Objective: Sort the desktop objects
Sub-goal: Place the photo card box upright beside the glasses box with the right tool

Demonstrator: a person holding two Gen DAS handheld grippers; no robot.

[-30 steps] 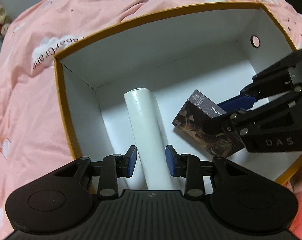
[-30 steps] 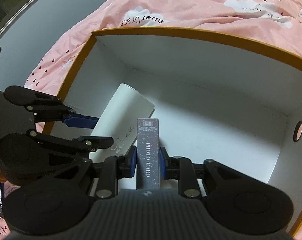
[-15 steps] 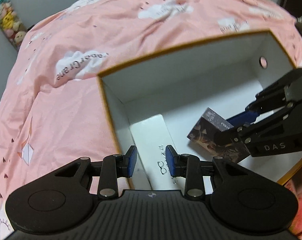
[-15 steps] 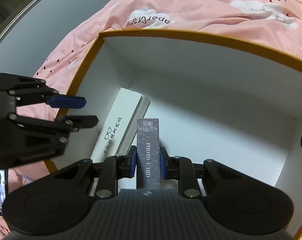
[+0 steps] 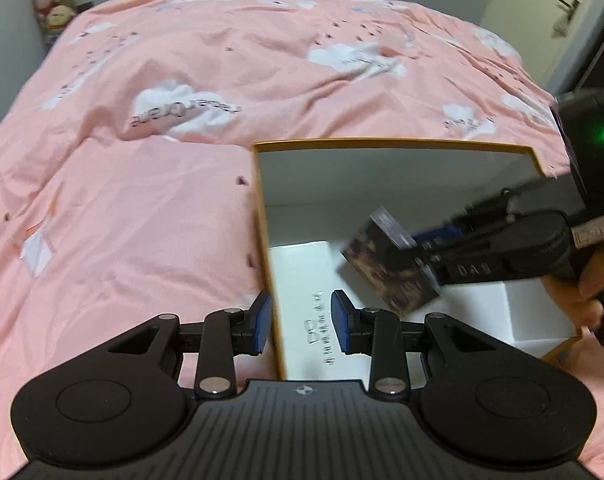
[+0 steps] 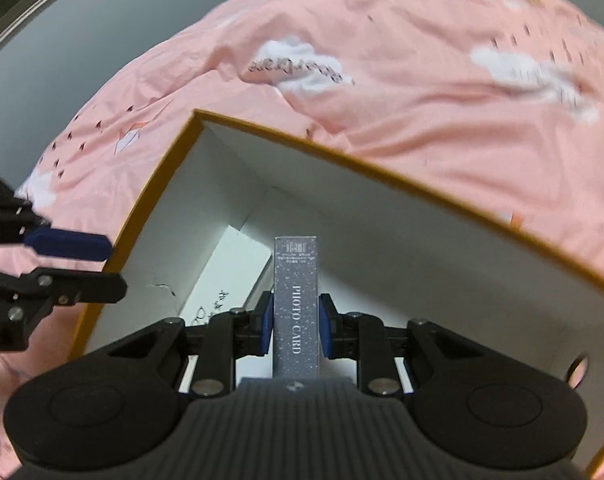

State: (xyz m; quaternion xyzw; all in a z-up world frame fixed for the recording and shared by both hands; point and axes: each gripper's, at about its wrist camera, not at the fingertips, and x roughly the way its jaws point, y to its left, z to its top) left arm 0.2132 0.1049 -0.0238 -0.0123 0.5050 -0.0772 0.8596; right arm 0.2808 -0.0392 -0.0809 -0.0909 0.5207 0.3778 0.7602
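A white box with an orange rim [image 5: 382, 143] [image 6: 342, 160] lies open on the pink bed. A white glasses case [image 5: 306, 276] [image 6: 230, 268] lies inside along its left wall. My left gripper [image 5: 301, 322] is open and empty, above the box's left wall, with one finger either side of the rim. My right gripper [image 6: 293, 322] is shut on a dark photo card box [image 6: 295, 300] [image 5: 390, 264] and holds it over the inside of the white box, right of the case.
A pink duvet with white clouds [image 5: 182, 160] [image 6: 422, 80] surrounds the box. A round hole [image 6: 578, 366] is in the box's right wall. Plush toys [image 5: 50, 4] stand at the far left by the wall.
My left gripper has let go of the white case, which now lies in the box, and pulled back up and left over the rim. My right gripper holds the card box slightly higher.
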